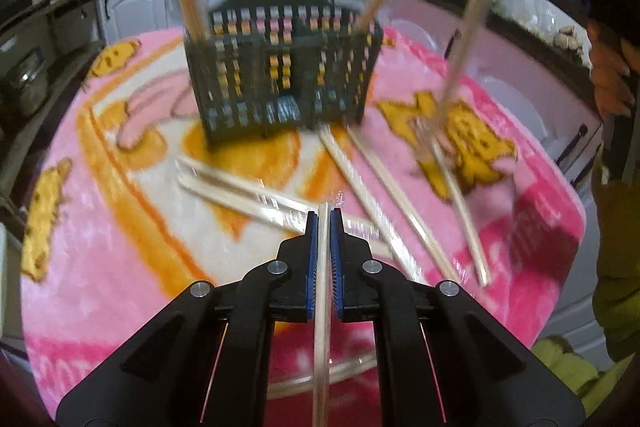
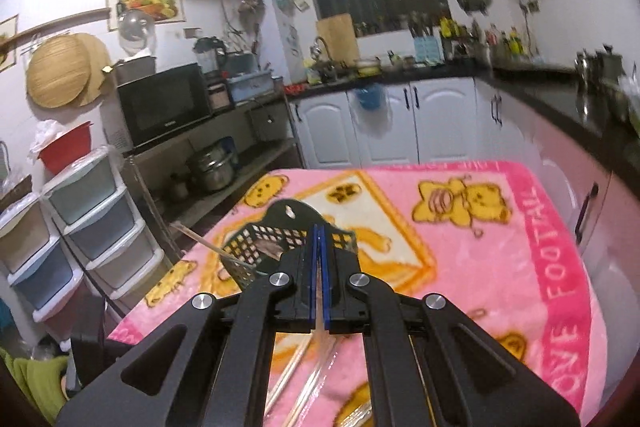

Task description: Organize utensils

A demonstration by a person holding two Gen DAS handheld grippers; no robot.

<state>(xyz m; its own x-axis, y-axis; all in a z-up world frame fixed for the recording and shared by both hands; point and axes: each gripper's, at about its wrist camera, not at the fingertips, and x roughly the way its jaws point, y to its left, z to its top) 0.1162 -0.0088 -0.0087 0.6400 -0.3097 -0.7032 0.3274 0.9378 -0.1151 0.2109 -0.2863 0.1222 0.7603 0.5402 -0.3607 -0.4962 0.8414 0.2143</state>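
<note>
Left wrist view: the left claw (image 1: 324,217) is clenched on a wrapped chopstick pair (image 1: 322,307), the dark basket (image 1: 280,75) ahead of it on the pink table (image 1: 120,247). Up to its right, the right claw (image 2: 319,233) pinches another wrapped pair (image 1: 466,39) dangling above the table.

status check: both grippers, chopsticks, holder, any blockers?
Left gripper shut on a wrapped chopstick pair; right gripper shut on another. Holder upright, two pairs inside. Nothing blocking.
</note>
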